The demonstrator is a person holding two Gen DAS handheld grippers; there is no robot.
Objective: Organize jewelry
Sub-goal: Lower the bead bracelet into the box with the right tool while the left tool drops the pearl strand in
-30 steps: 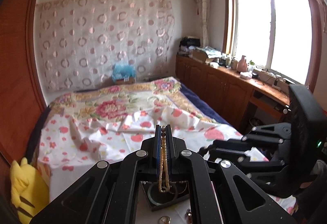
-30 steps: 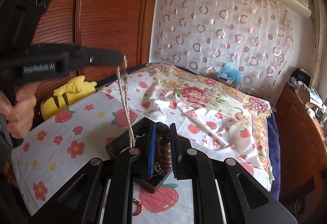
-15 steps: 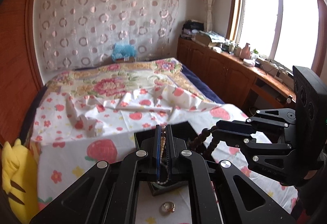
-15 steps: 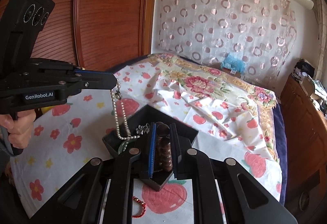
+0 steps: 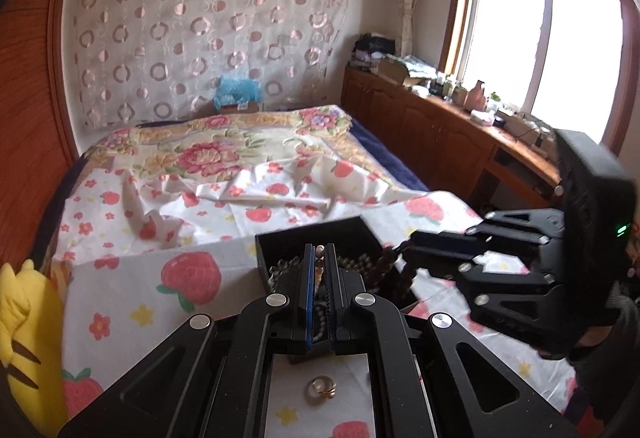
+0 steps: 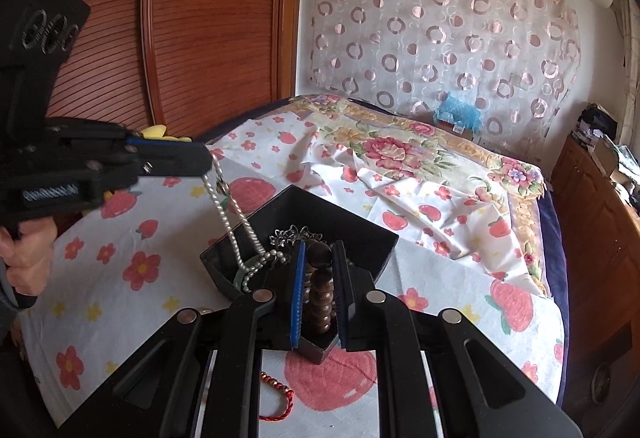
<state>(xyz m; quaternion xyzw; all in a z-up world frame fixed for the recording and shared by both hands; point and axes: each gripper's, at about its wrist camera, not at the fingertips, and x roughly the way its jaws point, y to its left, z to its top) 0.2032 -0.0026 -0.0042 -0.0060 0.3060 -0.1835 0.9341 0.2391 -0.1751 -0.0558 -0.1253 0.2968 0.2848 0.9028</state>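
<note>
While the pearl necklace (image 6: pixel 224 206) is being pinched by the left gripper (image 6: pixel 208 160) and the wooden bead bracelet (image 6: pixel 320 288) by the right gripper (image 6: pixel 318 278), both are being lowered into the black box (image 6: pixel 360 230) on the bed (image 6: pixel 120 278); releasing seems needed next.

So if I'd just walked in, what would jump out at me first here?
Probably the two black grippers meeting over a black box on the strawberry-print bedsheet. The left gripper dangles a pearl necklace whose lower end trails into the box, while the right gripper pinches a string of dark wooden beads. Nearer the camera, a gold ring and a red cord bracelet lie loose on the sheet.
</note>
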